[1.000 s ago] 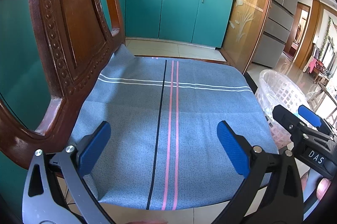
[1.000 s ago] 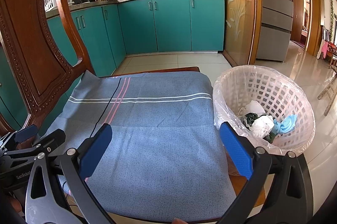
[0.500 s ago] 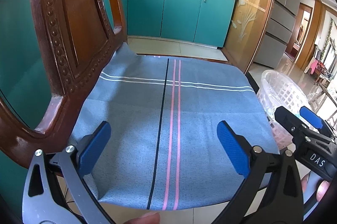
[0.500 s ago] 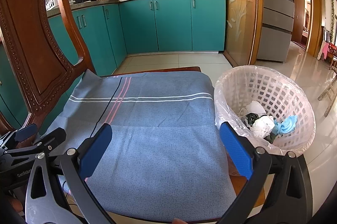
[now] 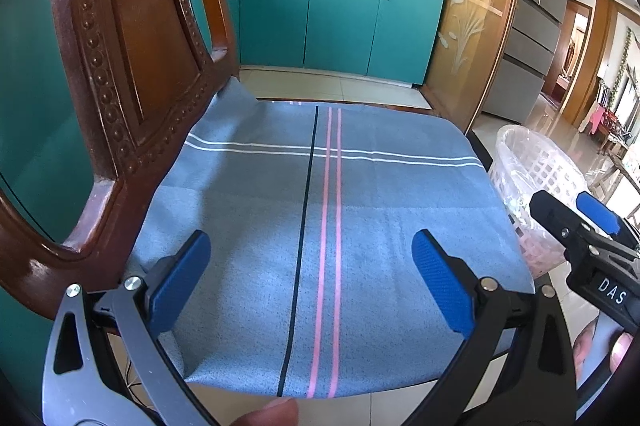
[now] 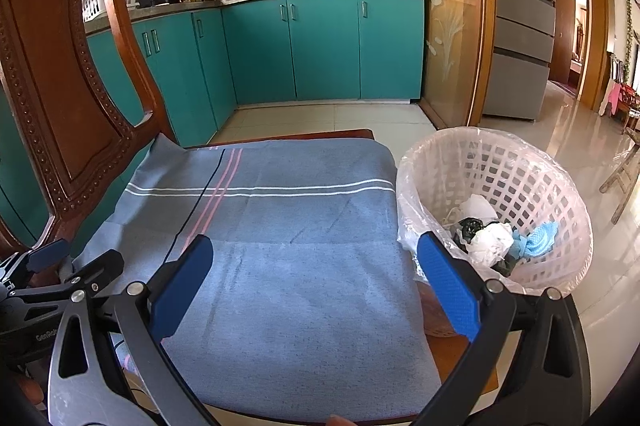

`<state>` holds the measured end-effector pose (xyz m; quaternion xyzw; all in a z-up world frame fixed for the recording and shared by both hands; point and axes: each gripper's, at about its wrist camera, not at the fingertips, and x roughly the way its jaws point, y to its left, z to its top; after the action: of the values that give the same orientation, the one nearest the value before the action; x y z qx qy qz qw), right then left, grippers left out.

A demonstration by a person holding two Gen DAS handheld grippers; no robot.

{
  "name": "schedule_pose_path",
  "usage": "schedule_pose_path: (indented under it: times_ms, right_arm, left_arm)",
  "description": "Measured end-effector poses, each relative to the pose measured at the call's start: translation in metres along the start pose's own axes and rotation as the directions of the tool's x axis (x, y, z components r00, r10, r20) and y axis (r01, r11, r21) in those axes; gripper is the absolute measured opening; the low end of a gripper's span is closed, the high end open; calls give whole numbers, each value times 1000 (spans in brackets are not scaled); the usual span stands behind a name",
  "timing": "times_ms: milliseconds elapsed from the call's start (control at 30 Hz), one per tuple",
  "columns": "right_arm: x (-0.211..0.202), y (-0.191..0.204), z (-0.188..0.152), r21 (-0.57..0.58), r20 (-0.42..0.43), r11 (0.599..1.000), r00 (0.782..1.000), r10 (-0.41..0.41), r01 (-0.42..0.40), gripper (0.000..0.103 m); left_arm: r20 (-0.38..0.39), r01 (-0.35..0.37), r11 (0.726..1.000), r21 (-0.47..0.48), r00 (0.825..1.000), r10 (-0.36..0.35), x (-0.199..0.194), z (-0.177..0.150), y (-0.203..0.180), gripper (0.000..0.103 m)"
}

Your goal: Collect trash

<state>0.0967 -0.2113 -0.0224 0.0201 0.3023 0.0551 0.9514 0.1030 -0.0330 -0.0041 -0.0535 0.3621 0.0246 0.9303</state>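
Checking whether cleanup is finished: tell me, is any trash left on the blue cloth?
No, the blue cloth is bare, and the crumpled scraps lie in the basket.

Waste basket [image 6: 532, 185] — white plastic lattice type, round, upright, lined with a thin translucent bag whose edge folds over the rim. Position: right half of the right wrist frame, on the tiled floor just beside the right edge of the cloth-covered chair seat. In the left wrist view, the same basket [image 5: 532, 165] appears at the right edge of the frame, partly hidden. Contents: crumpled trash [image 6: 496, 238] resting at the bottom of the liner — white crumpled paper or tissue pieces, a dark green-black wad at their left, and a light blue crumpled piece at their right, all bunched together and touching.
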Motion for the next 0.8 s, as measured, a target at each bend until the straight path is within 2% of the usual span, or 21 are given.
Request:
schedule_pose_path:
  times_ms: [800]
  right_arm:
    - [-4, -13, 0, -7, 2, 999, 999, -53, 53, 100]
  left_arm:
    - [-35, 26, 999, 37, 999, -25, 2, -7, -10, 100]
